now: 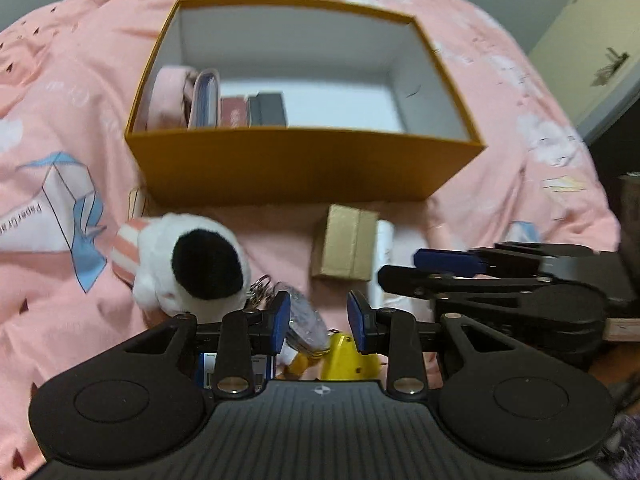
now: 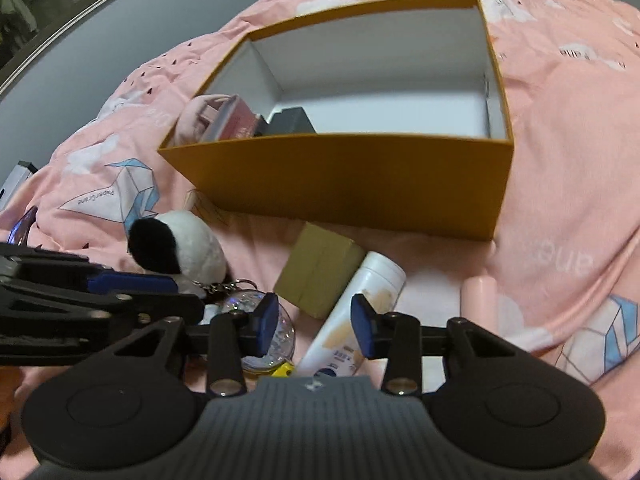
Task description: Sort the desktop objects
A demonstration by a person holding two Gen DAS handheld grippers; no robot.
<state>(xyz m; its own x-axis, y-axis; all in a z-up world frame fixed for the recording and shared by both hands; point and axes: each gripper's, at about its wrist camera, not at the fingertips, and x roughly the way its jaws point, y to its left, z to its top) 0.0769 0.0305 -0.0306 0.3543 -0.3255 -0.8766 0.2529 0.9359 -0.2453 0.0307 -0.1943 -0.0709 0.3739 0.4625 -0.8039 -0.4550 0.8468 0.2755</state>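
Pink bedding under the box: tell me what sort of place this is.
Probably a bedroom: the orange box sits on a pink printed quilt, apparently a bed, with a door and its handle behind and a plush toy nearby.

You have one orange box [image 2: 348, 184], one small cardboard carton [image 2: 320, 272], one white bottle [image 2: 360, 312], one plush toy [image 1: 188, 264].
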